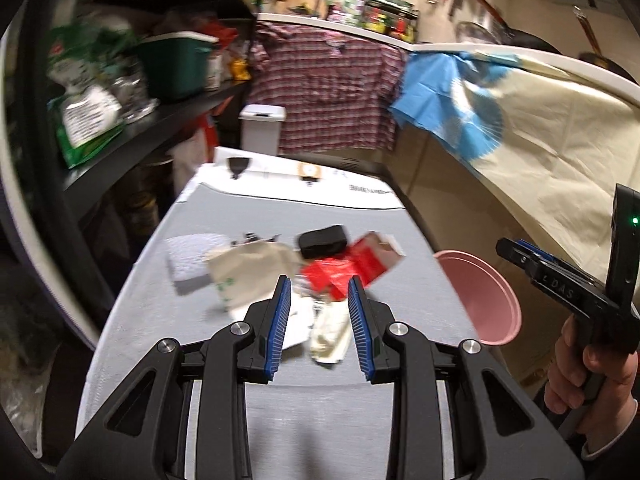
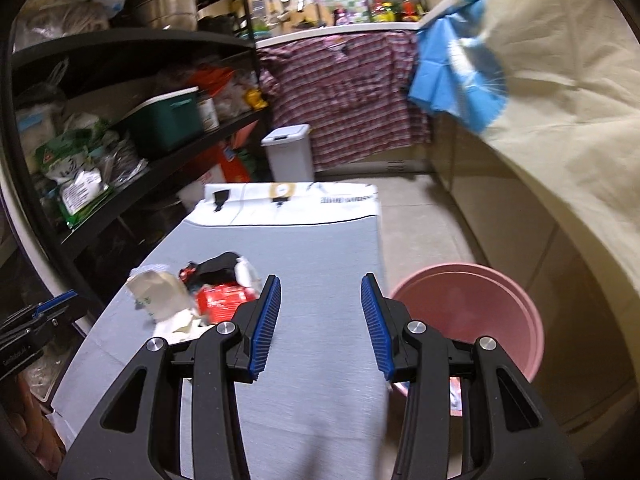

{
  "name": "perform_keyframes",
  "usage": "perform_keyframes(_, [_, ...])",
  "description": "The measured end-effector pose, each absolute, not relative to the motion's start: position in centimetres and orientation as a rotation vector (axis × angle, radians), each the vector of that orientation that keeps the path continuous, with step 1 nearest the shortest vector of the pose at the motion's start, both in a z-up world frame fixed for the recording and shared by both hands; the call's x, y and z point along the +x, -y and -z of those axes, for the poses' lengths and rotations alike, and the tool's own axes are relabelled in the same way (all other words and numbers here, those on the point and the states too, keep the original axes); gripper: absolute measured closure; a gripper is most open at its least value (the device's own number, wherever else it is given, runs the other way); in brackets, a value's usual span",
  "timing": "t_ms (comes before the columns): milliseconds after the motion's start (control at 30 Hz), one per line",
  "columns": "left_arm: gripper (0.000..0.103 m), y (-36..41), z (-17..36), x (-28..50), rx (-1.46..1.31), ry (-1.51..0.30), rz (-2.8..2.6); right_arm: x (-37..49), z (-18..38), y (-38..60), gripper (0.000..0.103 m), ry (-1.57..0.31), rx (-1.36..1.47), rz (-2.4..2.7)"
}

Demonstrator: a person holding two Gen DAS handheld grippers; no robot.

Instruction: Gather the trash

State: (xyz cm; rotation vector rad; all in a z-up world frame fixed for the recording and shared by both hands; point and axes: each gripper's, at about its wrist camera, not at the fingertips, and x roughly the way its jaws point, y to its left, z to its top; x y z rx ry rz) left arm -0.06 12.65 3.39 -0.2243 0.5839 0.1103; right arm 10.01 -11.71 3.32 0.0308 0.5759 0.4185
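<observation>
A pile of trash lies on the grey table (image 1: 320, 420): a beige paper bag (image 1: 248, 272), a red wrapper (image 1: 344, 272), a black lump (image 1: 323, 240), a white quilted pad (image 1: 192, 256) and a cream wrapper (image 1: 330, 336). My left gripper (image 1: 318, 286) hovers open just short of the pile, and the cream wrapper lies on the table below its gap. My right gripper (image 2: 320, 282) is open and empty over bare table, with the pile (image 2: 208, 292) to its left. A pink bucket (image 2: 468, 312) stands on the floor off the table's right edge.
Black shelves (image 2: 132, 184) packed with bags and a green box line the left side. A white lidded bin (image 2: 286, 152) stands beyond the table's far end. A plaid shirt (image 1: 328, 92) and a cream-and-blue cloth (image 2: 552, 100) hang over the counter.
</observation>
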Motion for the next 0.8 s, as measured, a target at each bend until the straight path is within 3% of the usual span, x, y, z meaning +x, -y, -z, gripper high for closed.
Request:
perform_keyframes(667, [0.073,-21.2,3.5,5.8,-0.397,-0.685,-0.244,15.0,3.2,3.0,0.06,-0.678,-0.085,-0.503])
perform_keyframes(800, [0.066,-21.9,4.8,7.0,-0.427,-0.713,-0.237,15.8,4.0,2.4,0.06,-0.691,-0.107,-0.511])
